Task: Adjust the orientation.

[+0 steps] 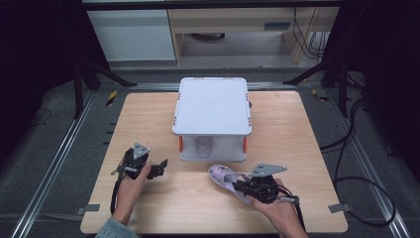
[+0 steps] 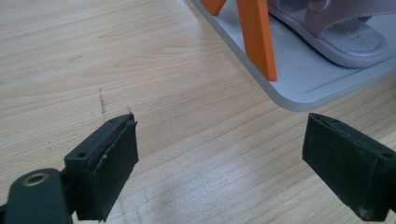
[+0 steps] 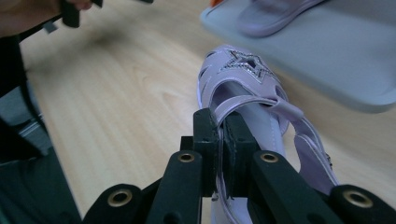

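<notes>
A lilac sandal (image 1: pixel 224 178) with a glittery star on its toe (image 3: pixel 243 79) hangs just over the wooden table, in front of a white two-tier rack (image 1: pixel 213 106). My right gripper (image 1: pixel 241 187) is shut on the sandal's side strap (image 3: pixel 219 140). A second lilac sandal (image 1: pixel 203 145) lies on the rack's lower shelf (image 2: pixel 299 79), behind an orange post (image 2: pixel 257 37). My left gripper (image 1: pixel 159 168) rests at the table's front left, its jaws (image 2: pixel 224 158) wide apart over bare wood with nothing between them.
The wooden table (image 1: pixel 148 119) has open room left and right of the rack. Black frame legs (image 1: pixel 79 84) and cables (image 1: pixel 356 148) lie on the floor around it.
</notes>
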The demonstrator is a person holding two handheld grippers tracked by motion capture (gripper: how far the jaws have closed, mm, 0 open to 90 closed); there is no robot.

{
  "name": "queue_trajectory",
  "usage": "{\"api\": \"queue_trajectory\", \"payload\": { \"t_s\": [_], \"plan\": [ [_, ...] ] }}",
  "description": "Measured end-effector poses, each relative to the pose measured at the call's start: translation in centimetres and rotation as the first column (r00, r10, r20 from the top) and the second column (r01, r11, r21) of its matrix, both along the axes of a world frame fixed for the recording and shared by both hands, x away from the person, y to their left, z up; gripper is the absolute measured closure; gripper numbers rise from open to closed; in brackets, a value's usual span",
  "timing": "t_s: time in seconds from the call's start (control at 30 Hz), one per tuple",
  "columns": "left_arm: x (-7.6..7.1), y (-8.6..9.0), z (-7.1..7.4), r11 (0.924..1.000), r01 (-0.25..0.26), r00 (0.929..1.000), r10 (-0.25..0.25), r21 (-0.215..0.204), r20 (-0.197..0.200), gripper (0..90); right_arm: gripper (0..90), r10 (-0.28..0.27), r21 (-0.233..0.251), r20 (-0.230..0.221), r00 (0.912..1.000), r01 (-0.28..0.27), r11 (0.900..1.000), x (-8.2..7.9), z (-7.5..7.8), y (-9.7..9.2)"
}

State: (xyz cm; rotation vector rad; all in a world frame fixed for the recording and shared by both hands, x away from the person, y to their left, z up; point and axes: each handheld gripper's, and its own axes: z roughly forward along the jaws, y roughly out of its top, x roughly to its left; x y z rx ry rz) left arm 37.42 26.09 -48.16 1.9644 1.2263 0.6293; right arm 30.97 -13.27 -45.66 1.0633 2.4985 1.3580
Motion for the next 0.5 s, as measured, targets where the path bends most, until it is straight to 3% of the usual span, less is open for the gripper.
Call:
{"api": "queue_trajectory", "payload": {
  "t_s": [0.1,0.3,0.43,0.5],
  "plan": [
    [0.0,-0.1,-0.1,1.0,0.004,1.0,-0.004,0.003,-0.003,9.5,85.6,0.038,0.016,-0.033,0.9987,-0.038,0.9992,-0.3,-0.8,0.5],
    [0.0,-0.1,0.0,1.0,0.004,1.0,-0.004,0.001,-0.004,9.5,82.8,0.083,-0.016,-0.043,0.9956,-0.084,0.9963,-1.0,-1.9,1.1],
    [0.0,-0.1,0.0,1.0,0.008,1.0,-0.008,-0.001,-0.005,9.5,64.0,0.083,-0.014,-0.036,0.9959,-0.084,0.9964,-1.4,-1.7,0.7],
    [0.0,-0.1,0.0,1.0,0.007,1.0,-0.007,-0.002,-0.006,9.5,62.1,0.088,-0.017,-0.03,0.9956,-0.089,0.9959,-1.6,-1.4,0.5]
  ]
}}
